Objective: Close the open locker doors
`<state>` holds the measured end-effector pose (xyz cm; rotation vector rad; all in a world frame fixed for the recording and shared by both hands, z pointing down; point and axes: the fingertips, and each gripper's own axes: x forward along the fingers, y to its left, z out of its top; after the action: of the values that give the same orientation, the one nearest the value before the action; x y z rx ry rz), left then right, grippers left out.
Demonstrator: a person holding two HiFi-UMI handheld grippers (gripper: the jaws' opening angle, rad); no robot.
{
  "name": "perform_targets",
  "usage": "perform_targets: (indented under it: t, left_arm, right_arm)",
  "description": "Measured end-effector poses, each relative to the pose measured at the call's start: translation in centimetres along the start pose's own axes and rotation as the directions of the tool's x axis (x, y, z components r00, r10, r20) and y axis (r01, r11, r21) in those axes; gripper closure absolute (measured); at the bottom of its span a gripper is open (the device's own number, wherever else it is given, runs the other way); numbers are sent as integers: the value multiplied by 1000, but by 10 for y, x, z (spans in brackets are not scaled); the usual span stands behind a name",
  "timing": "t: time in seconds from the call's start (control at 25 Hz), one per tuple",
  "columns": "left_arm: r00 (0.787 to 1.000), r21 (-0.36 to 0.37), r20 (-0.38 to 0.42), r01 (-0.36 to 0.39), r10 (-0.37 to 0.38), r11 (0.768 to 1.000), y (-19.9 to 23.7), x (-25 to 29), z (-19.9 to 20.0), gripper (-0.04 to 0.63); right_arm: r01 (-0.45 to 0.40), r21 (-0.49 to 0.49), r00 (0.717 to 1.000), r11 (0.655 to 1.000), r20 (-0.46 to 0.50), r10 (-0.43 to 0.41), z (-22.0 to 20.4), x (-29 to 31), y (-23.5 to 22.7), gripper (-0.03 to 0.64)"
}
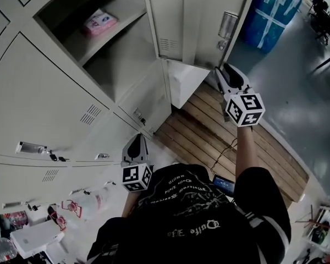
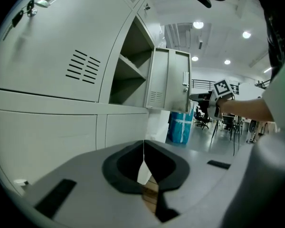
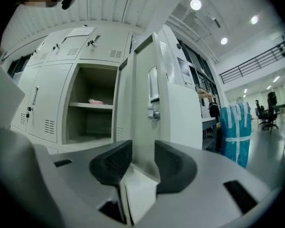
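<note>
Beyond right gripper (image 3: pixel 142 148), locker door (image 3: pixel 143 80), bottom hidden

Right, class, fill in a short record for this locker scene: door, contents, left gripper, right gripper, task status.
door: one locker door stands open; neighbouring doors shut
contents: pink packet on the shelf
left gripper: jaws together, nothing between them
right gripper: jaws apart, lined up on the open door's edge; contact unclear
task status: door not yet closed
</note>
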<state>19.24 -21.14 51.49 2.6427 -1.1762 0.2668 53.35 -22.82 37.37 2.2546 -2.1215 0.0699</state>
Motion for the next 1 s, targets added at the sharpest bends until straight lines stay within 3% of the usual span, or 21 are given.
perform_targets:
  t: [0.28, 0.48, 0.68, 1.0]
  left_arm:
    - [1000, 5, -9, -9, 9, 1000, 3, -2, 1, 586]
    - [1000, 13, -18, -22, 23, 1000, 9, -4, -1, 588]
    - [999, 5, -20, -43, 43, 999, 17, -7, -2, 587]
    - [999, 8, -17, -46, 47, 999, 16, -9, -4, 587]
  right_arm:
    - [48, -7, 999, 999, 17, -48, 13, 7, -36, 477]
    - [-56, 99, 998, 994, -11, 57, 8, 25, -47, 477]
    - [-83, 48, 996, 995, -31, 85, 5, 29, -47, 522]
    - [-165, 15, 985, 986, -51, 165, 3, 16, -31, 525]
